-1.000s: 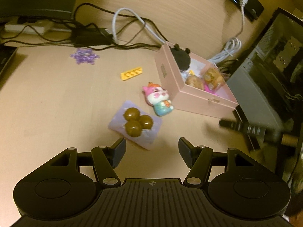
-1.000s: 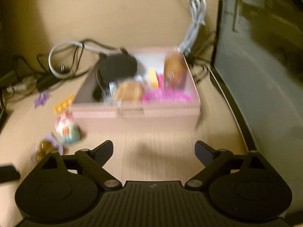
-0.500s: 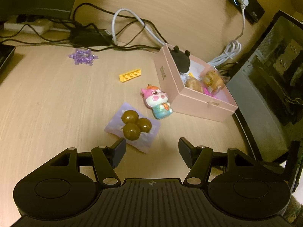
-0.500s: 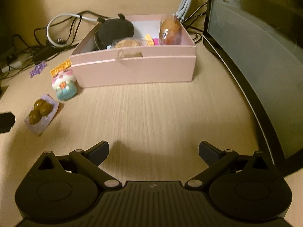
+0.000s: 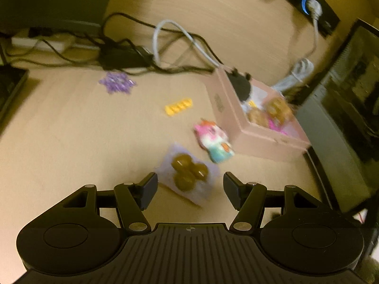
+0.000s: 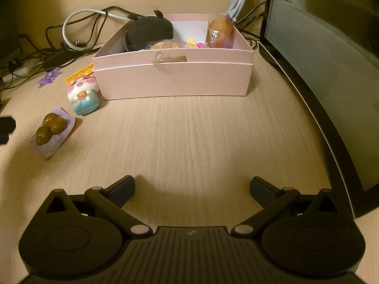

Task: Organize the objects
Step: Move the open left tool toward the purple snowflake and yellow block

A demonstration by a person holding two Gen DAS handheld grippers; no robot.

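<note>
Left wrist view, blurred: left claw (image 5: 190,188) released, fingers apart over the desk (image 5: 71,142), nothing gripped. Just ahead, between the fingertips and slightly beyond, a pale purple packet (image 5: 188,174) with three brown balls. Farther ahead to the right, a pink-and-teal toy figure (image 5: 214,142) beside a pink box (image 5: 255,127). Ahead to the left, a yellow brick (image 5: 178,107) and purple beads (image 5: 116,82).

Right wrist view: right claw (image 6: 191,189) released wide, empty, over bare desk. Straight ahead, well apart, the pink box holding a black plush (image 6: 149,32) and wrapped snacks. Far left, toy figure and packet.
</note>
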